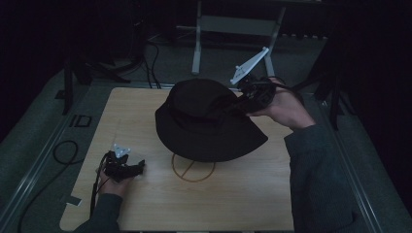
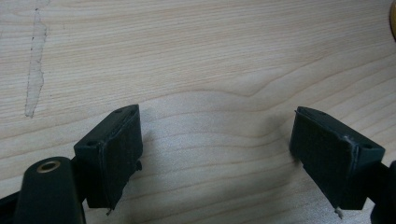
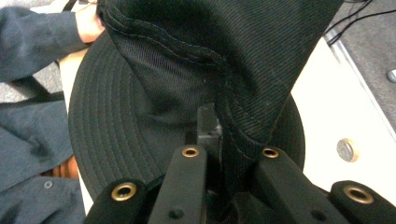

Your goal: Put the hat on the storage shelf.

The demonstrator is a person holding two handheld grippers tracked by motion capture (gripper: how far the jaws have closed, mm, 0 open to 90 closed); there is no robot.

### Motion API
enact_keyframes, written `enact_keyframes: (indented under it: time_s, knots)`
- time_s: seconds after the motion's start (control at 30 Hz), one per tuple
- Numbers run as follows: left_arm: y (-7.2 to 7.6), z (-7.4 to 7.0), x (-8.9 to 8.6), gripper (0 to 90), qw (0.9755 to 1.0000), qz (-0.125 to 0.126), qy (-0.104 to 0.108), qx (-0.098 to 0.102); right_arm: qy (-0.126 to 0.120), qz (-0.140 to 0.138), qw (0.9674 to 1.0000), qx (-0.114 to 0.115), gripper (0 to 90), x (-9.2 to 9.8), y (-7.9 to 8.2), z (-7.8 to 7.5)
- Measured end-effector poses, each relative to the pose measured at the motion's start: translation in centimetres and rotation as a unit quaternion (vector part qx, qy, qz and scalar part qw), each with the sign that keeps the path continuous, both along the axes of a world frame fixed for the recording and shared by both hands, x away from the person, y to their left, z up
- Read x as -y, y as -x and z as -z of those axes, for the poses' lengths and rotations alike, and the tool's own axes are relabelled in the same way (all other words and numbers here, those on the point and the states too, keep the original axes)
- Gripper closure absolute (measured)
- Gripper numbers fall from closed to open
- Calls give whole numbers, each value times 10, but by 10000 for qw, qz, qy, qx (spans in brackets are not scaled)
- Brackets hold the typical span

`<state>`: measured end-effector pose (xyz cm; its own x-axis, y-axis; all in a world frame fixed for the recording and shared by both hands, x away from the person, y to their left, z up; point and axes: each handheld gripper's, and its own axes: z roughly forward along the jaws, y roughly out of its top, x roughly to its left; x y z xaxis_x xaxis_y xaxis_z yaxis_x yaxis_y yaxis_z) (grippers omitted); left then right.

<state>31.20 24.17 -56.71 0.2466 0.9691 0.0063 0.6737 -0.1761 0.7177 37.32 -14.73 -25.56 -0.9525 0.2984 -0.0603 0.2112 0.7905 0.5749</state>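
A black bucket hat [image 1: 204, 121] hangs above the middle of the wooden table [image 1: 243, 194], tilted, its brim over a wooden ring stand [image 1: 193, 169]. My right gripper [image 1: 232, 106] is shut on the side of the hat's crown; in the right gripper view the jaws pinch a fold of the black fabric [image 3: 224, 93], with the brim [image 3: 107, 121] spreading behind. My left gripper [image 1: 138, 166] rests at the table's front left, open, and the left gripper view has its pads [image 2: 116, 149] wide apart over bare wood with nothing between them.
Cables [image 1: 63, 153] lie on the floor to the left of the table. A metal frame leg [image 1: 197, 43] stands behind the table. A small round disc [image 3: 346, 150] sits on the table surface in the right gripper view. The room around is dark.
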Motion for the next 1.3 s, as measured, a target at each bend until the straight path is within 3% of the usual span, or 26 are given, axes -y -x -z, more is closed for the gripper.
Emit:
enact_keyframes:
  time_s: [0.3,0.43,0.8,1.3]
  knots:
    - [0,0,0,175,10000,7,-9,-3,144,-121,9996,-229,869,-8,-3,13]
    - [0,0,0,175,10000,9,-6,-5,329,-191,9987,-350,862,-16,-4,21]
    - [0,0,0,175,10000,7,2,1,917,-333,9931,-644,845,-33,-6,48]
    - [0,0,0,175,10000,6,-5,7,1263,-458,9874,-834,808,-43,-5,68]
